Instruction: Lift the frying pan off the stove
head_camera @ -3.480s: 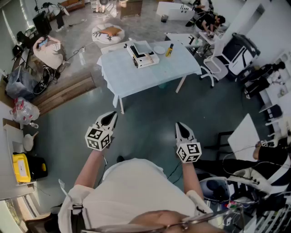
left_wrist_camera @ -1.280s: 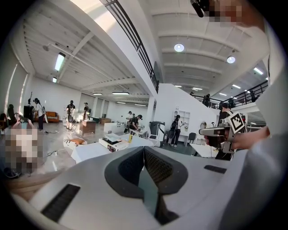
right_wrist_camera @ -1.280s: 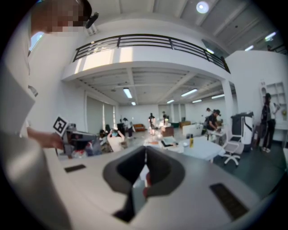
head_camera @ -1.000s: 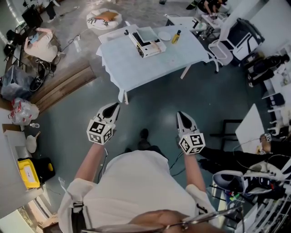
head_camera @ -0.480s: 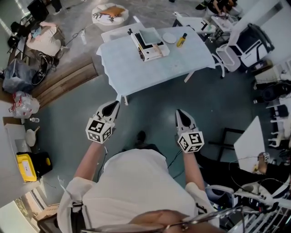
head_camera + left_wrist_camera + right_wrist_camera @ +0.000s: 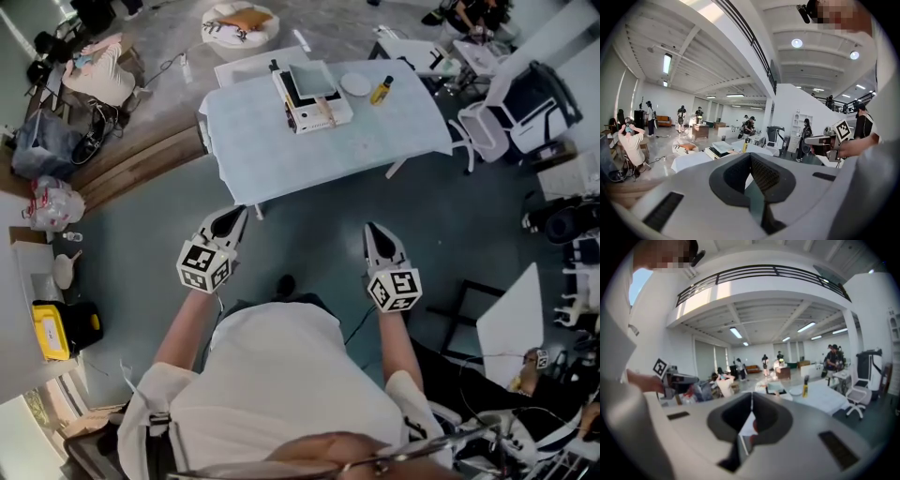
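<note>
A white stove (image 6: 312, 98) stands on the far half of the pale table (image 6: 281, 150), with a flat grey piece and a black part on top; I cannot make out the frying pan from here. The stove (image 6: 723, 147) is small and distant in the left gripper view, and the stove (image 6: 776, 389) is just as small in the right gripper view. My left gripper (image 6: 236, 213) and right gripper (image 6: 372, 228) are held out side by side over the floor, short of the table's near edge. Both are shut with nothing between the jaws.
A yellow bottle (image 6: 381, 90) and a white dish (image 6: 355, 84) sit right of the stove. An office chair (image 6: 483, 127) stands at the table's right end. A wooden platform (image 6: 141, 169) lies at the left, a yellow box (image 6: 52, 330) sits lower left, and a white board (image 6: 511, 314) is at the right.
The table has slid lower and nearer in the head view as the person walks toward it. Both grippers keep the same pose, shut and empty.
</note>
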`<act>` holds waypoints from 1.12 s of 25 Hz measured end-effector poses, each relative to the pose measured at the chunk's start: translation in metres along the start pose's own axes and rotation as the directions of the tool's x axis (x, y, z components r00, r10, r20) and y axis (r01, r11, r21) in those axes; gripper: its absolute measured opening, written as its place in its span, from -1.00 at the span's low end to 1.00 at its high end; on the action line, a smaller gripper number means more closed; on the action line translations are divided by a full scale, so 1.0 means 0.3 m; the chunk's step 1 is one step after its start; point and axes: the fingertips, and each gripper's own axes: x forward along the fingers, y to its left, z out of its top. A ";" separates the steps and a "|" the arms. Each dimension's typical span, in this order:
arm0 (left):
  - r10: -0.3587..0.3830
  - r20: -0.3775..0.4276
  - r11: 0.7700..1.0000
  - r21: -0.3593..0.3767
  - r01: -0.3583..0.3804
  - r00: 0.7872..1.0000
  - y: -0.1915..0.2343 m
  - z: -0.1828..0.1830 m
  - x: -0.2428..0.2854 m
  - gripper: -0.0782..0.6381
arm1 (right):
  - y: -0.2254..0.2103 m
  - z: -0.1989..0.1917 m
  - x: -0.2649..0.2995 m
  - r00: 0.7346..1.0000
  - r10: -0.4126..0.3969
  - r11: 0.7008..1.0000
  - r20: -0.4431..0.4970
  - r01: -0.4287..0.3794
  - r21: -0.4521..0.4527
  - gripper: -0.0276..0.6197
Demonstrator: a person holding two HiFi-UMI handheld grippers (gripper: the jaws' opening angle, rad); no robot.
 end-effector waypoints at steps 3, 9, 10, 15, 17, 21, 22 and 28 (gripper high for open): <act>0.016 -0.001 1.000 -0.003 -0.016 1.000 -0.007 0.001 0.039 -0.70 | -0.044 -0.001 0.025 1.000 0.012 1.000 -0.002 -0.012 -0.001 -0.82; 0.036 -0.006 0.999 -0.014 -0.036 0.999 -0.003 0.021 0.086 -0.70 | -0.086 0.009 0.064 0.999 0.033 0.999 -0.003 -0.033 -0.008 -0.82; 0.039 -0.007 0.999 -0.014 -0.039 0.999 -0.002 0.023 0.090 -0.70 | -0.090 0.012 0.069 0.999 0.035 0.999 -0.002 -0.035 -0.008 -0.82; 0.048 -0.003 0.999 -0.005 -0.048 0.999 0.009 0.041 0.111 -0.70 | -0.113 0.009 0.085 0.999 0.031 1.000 -0.012 -0.031 -0.003 -0.82; 0.048 -0.005 0.999 -0.004 -0.048 0.999 0.016 0.037 0.120 -0.70 | -0.118 0.008 0.092 1.000 0.027 1.000 -0.014 -0.027 -0.006 -0.82; 0.040 -0.005 0.999 -0.009 -0.040 0.999 0.060 0.050 0.157 -0.70 | -0.128 0.029 0.135 1.000 0.011 1.000 -0.019 -0.011 -0.016 -0.82; 0.037 -0.004 0.999 -0.011 -0.037 0.999 0.072 0.055 0.169 -0.70 | -0.132 0.034 0.147 1.000 0.006 1.000 -0.020 -0.007 -0.017 -0.82; 0.013 -0.007 1.000 -0.019 -0.013 1.000 0.150 0.081 0.269 -0.70 | -0.171 0.068 0.229 0.999 -0.022 0.999 -0.029 0.022 -0.023 -0.82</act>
